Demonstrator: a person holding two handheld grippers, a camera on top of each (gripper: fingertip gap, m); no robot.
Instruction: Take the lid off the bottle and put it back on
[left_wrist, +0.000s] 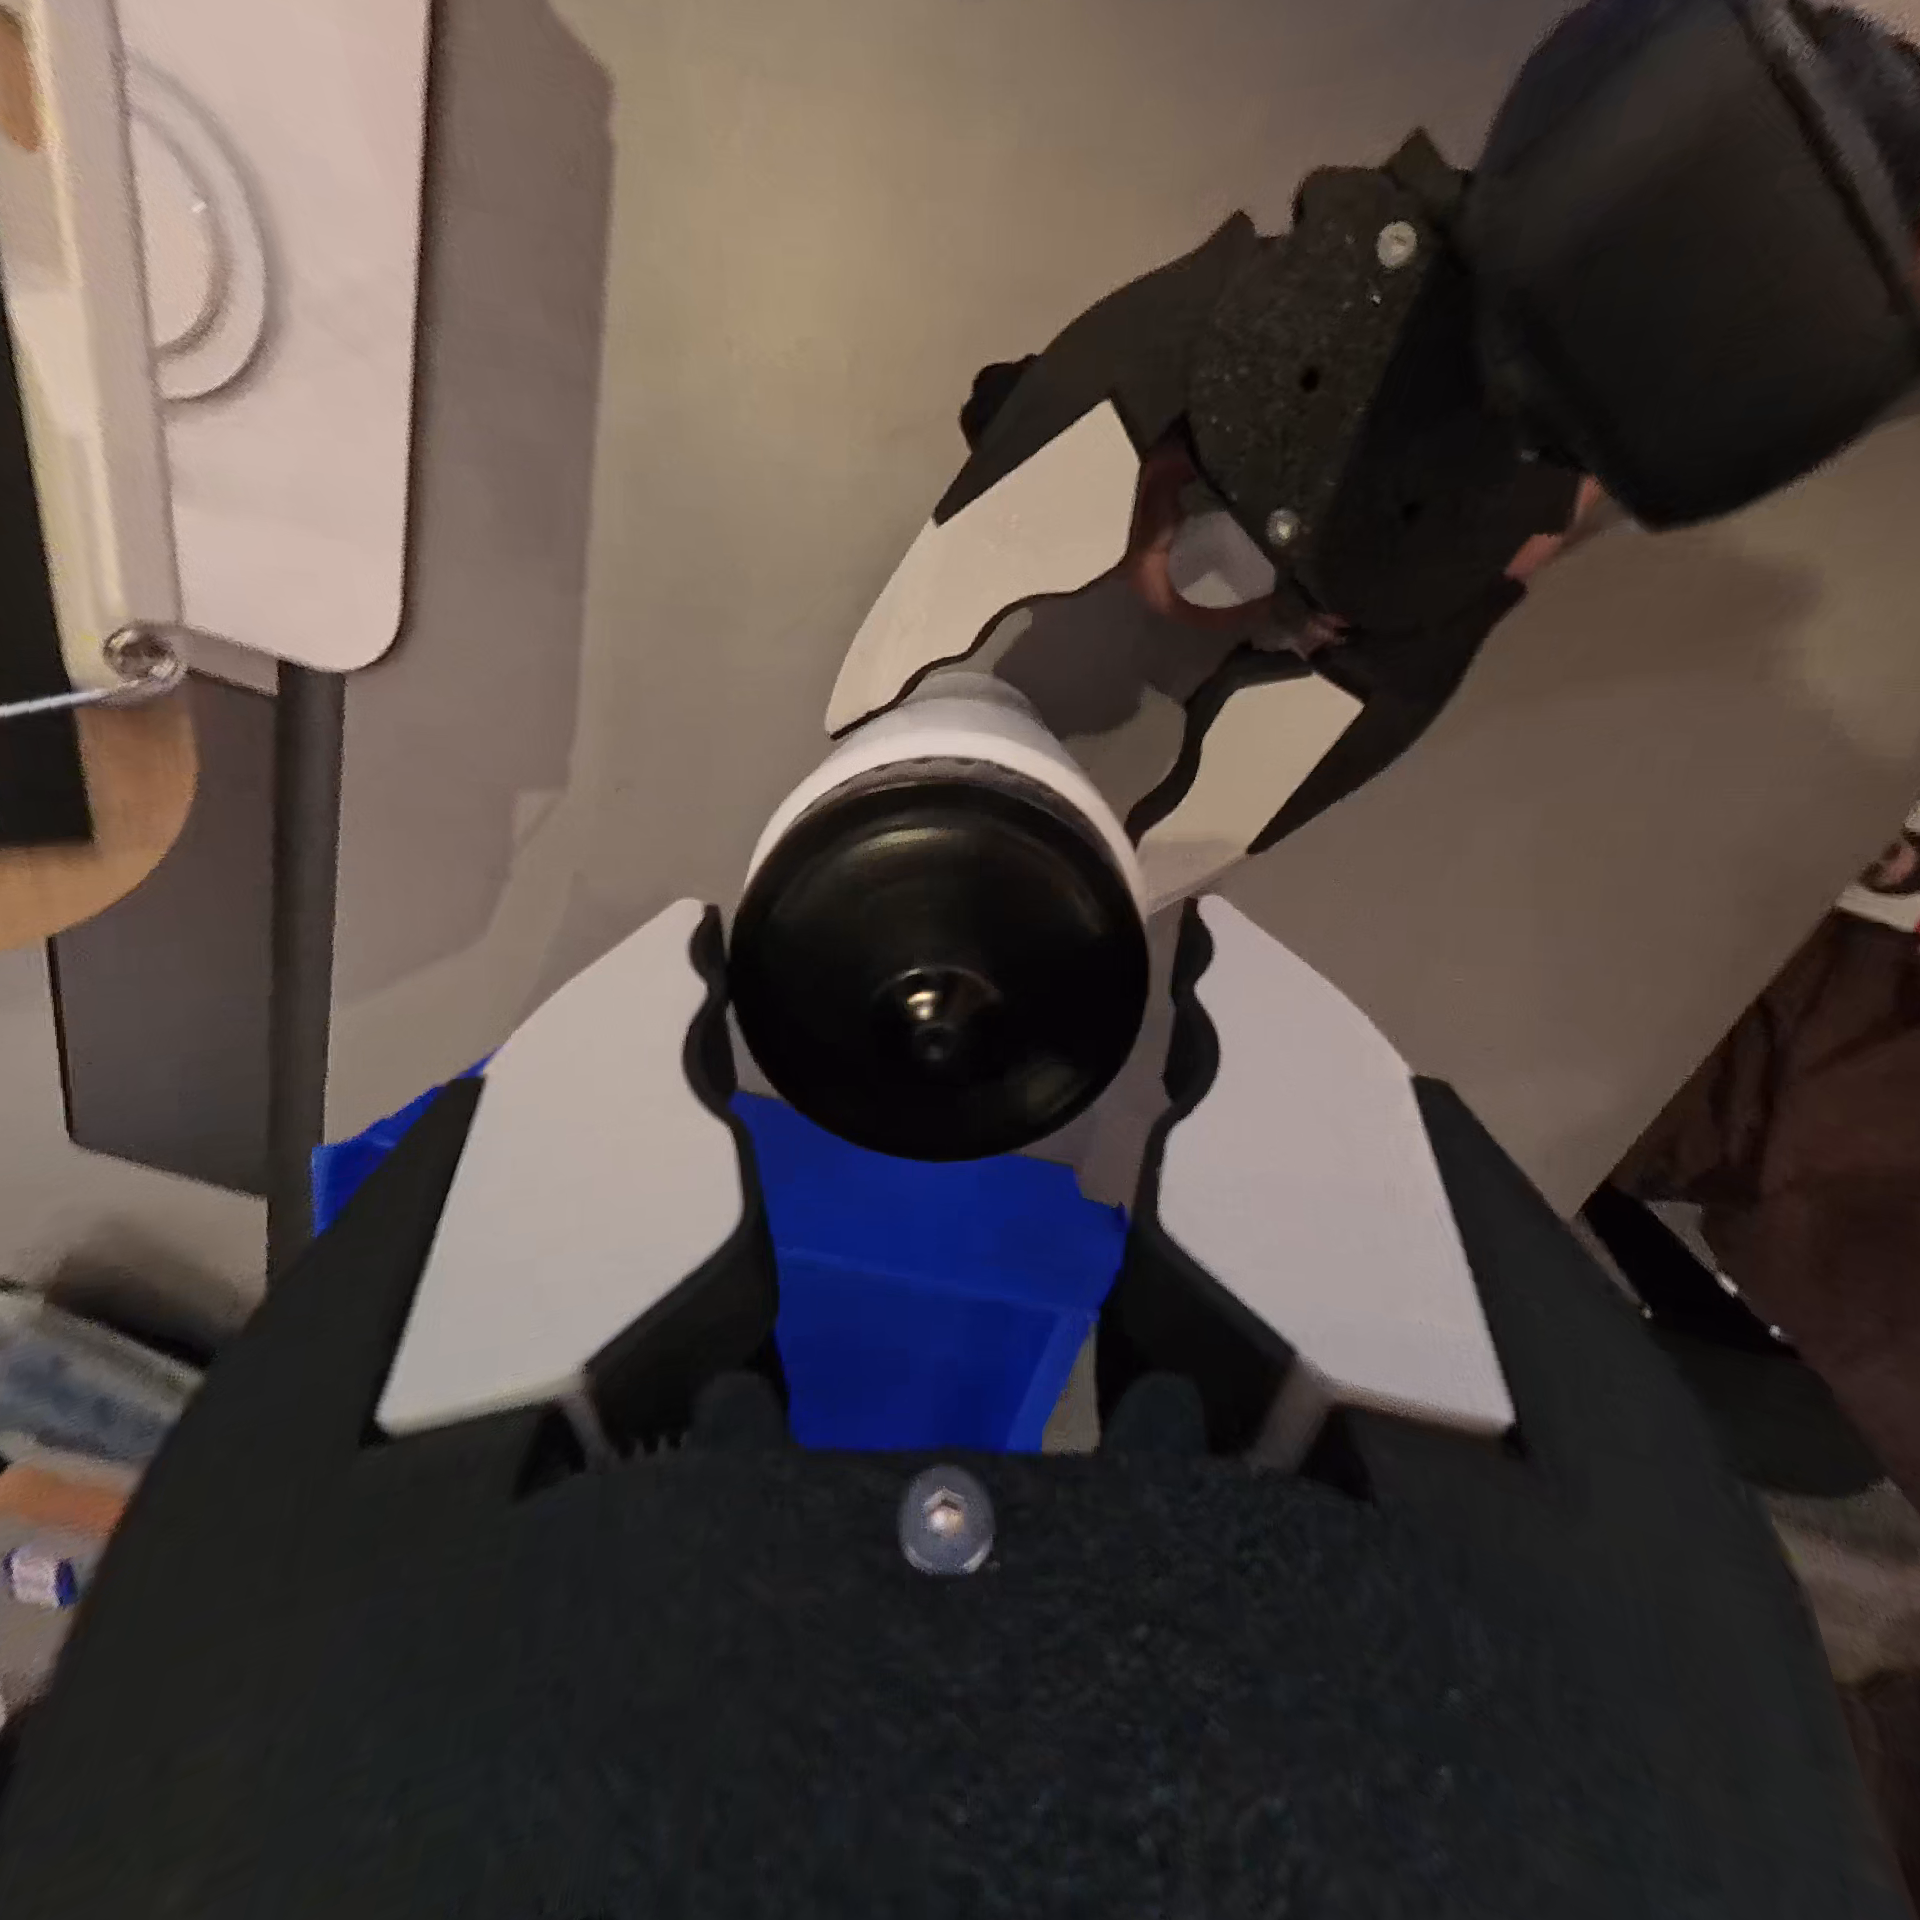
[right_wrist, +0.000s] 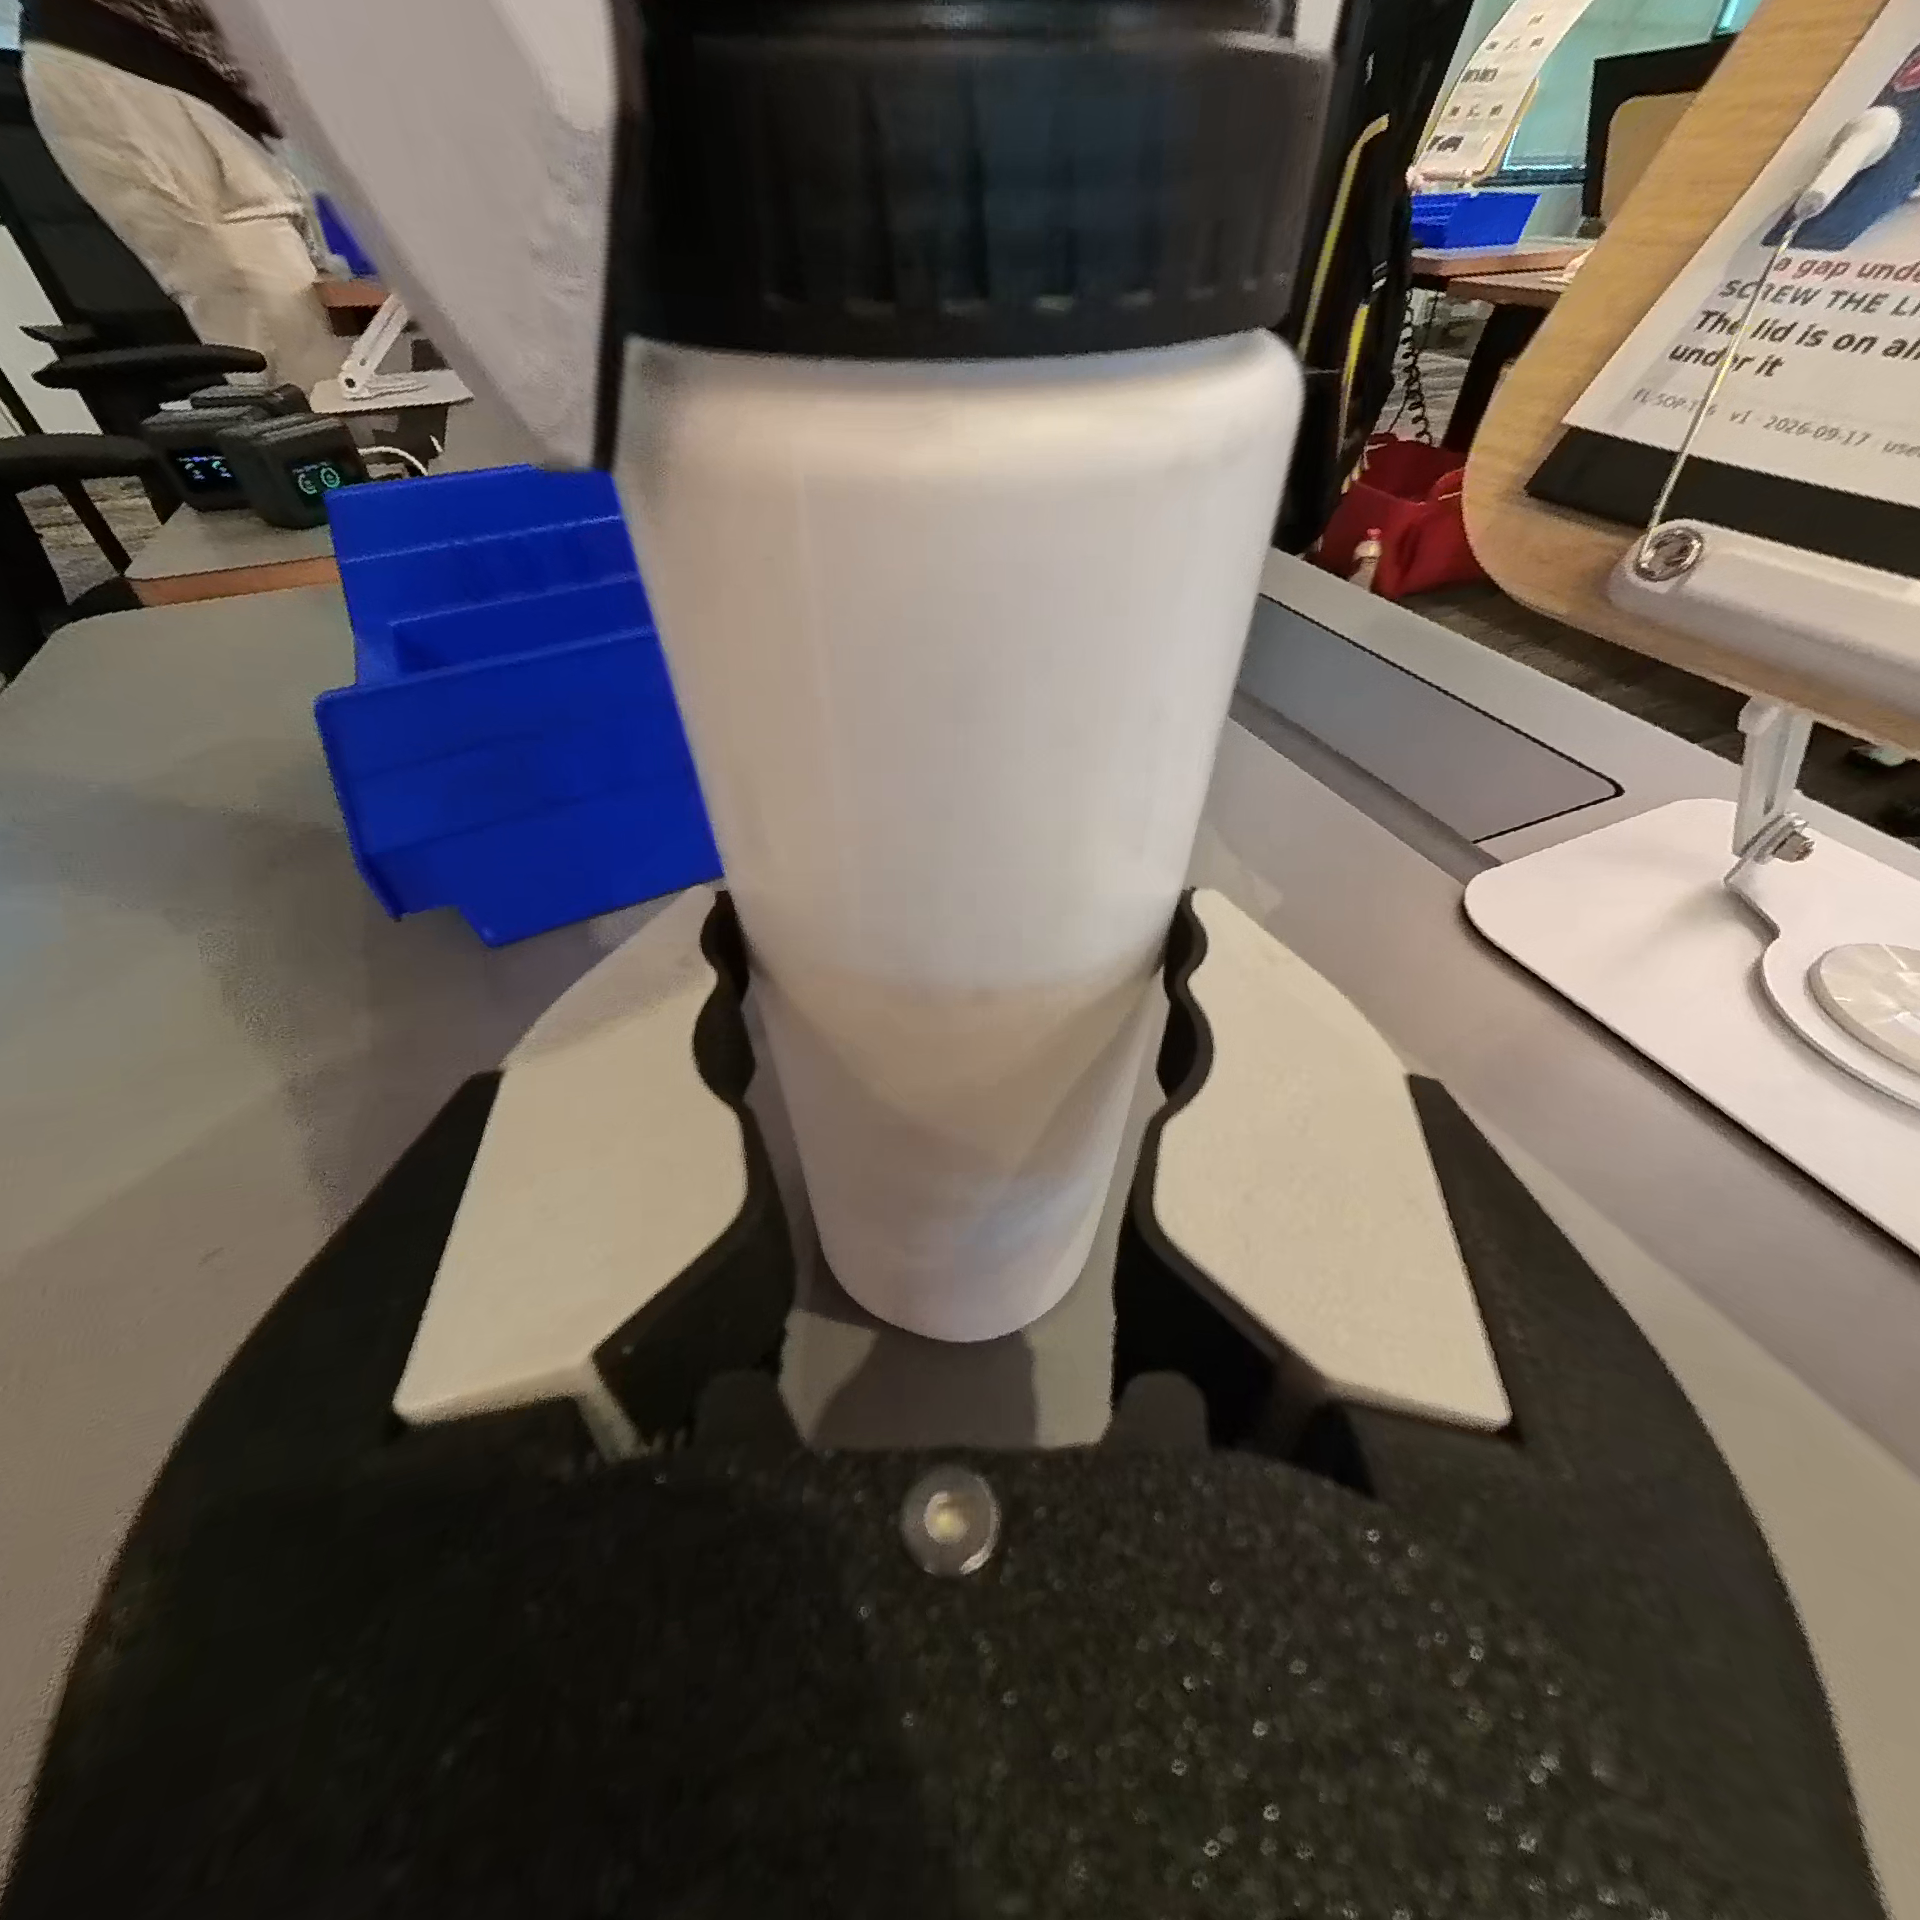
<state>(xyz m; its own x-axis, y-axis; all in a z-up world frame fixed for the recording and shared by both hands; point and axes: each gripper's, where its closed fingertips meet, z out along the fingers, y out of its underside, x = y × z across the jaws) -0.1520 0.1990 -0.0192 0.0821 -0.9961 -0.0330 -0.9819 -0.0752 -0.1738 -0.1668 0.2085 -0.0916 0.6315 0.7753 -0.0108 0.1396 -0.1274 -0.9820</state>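
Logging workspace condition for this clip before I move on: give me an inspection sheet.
Surface: grey table, bare where visible.
Job's things: white bottle upright, black lid on it.
Clutter: blue bin behind the bottle; board on a white stand at right.
Grippers: right gripper clamps the bottle's body, pads on both sides. Left gripper straddles the lid from above, with a gap at one pad, so not gripping.
Cables: coiled cable in the background; thin wire across the board.
Surroundings: chairs, a person, a red bag, other desks.
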